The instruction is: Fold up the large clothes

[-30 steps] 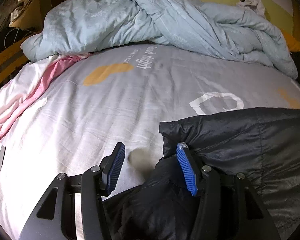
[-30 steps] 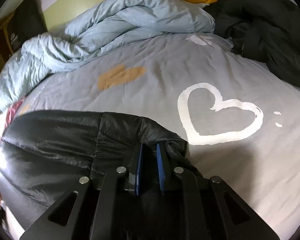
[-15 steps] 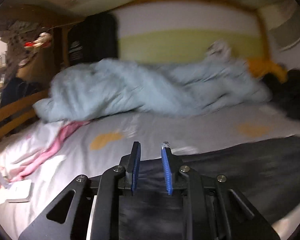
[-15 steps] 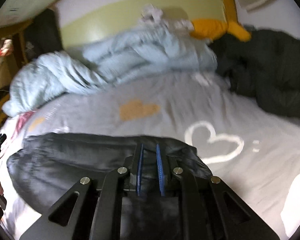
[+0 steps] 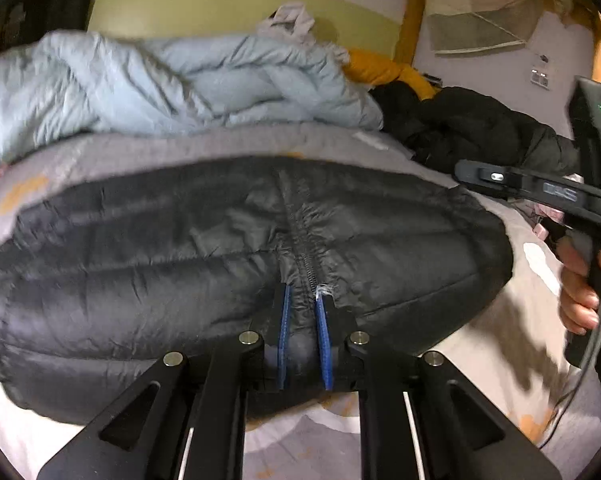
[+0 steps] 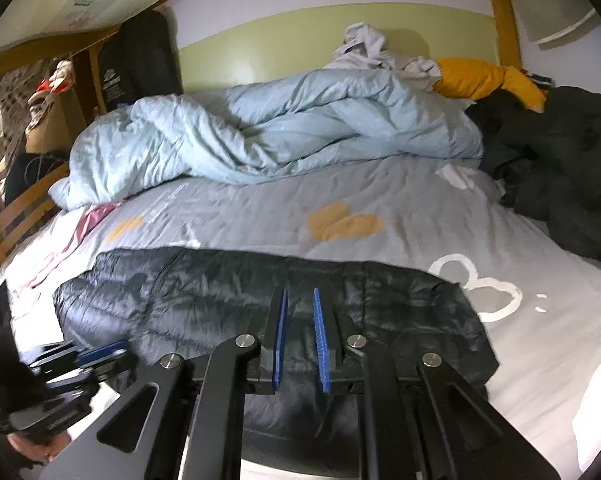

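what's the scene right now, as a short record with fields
surface: bed sheet, grey with heart prints
garment: black puffer jacket, spread across the near part of the bed
left gripper: has just been closing, fingers clamp the jacket by its zipper
right gripper: shut on the jacket's near edge
behind: light blue duvet, bunched
far right: dark clothes pile

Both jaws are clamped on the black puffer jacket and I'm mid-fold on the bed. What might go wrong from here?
1. The left gripper, whose jaws have just been closing, pinches the black puffer jacket right at its zipper; the slick fabric may slip out.
2. The right gripper grips only the near edge, so the far layer may bunch or fold unevenly.
3. The dark clothes pile and light blue duvet crowd the bedsheet, leaving little flat space.
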Tool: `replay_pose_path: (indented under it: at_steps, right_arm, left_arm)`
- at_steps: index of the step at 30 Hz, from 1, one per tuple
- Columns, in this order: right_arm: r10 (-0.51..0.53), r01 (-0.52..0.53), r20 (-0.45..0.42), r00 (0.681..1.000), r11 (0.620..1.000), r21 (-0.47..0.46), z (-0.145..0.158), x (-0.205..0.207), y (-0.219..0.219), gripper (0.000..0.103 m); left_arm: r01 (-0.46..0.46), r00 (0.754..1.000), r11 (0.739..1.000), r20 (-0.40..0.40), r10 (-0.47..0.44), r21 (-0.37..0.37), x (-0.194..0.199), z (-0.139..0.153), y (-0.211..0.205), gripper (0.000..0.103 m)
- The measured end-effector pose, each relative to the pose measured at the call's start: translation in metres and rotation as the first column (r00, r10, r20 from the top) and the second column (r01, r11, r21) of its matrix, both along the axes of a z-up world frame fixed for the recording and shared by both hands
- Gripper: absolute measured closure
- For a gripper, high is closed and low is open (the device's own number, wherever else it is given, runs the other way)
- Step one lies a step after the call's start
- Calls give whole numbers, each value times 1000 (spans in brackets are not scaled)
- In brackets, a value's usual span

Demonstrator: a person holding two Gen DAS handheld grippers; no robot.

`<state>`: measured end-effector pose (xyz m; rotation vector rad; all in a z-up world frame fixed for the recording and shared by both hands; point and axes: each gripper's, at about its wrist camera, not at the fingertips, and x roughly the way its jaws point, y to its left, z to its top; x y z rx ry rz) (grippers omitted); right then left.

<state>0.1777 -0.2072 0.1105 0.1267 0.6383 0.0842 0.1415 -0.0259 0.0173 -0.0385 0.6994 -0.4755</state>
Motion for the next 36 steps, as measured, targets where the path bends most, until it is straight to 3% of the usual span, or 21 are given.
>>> replay_pose_path:
  at_steps: [4, 8, 10, 13, 18, 22, 24, 27, 30, 36]
  right_arm:
    - [114, -115, -24, 993, 992, -52, -8, -4, 28, 88]
    - [204, -206, -60, 977, 978, -26, -15, -5, 55, 88]
    - [239, -238, -94, 966, 971, 25, -20, -1, 67, 88]
    - [257, -248, -143, 956, 965, 79, -30, 7, 82, 92]
    - [252, -238, -234, 939, 967, 88, -47, 29, 104, 92]
    - [276, -240, -387, 880, 961, 140, -77, 68, 114, 92]
    - [271, -226, -424, 864, 962, 153, -90, 83, 117, 93]
    - [244, -212, -422, 873, 970, 123, -90, 96, 117, 99]
    - [185, -162, -409, 894, 983, 91, -87, 114, 113, 99]
    - [137, -113, -409, 902, 990, 84, -87, 150, 113, 99]
  left_arm:
    - [16, 996, 999, -88, -20, -46, 18, -21, 6, 90]
    - [39, 998, 998, -42, -37, 56, 14, -43, -7, 91]
    - [39, 998, 999, -53, -37, 29, 16, -42, -4, 91]
    - [45, 995, 999, -83, -48, -30, 22, -45, 4, 91]
    - [45, 996, 999, -78, -46, -25, 20, -45, 3, 91]
    - [45, 995, 998, -90, -48, -40, 23, -46, 3, 91]
    - [39, 994, 998, -100, -43, -44, 24, -47, 4, 91]
    - [35, 993, 997, -113, -43, -70, 25, -48, 7, 91]
    - [29, 993, 997, -111, -37, -71, 23, -48, 7, 91]
    - [28, 992, 996, -118, -37, -79, 22, -50, 9, 91]
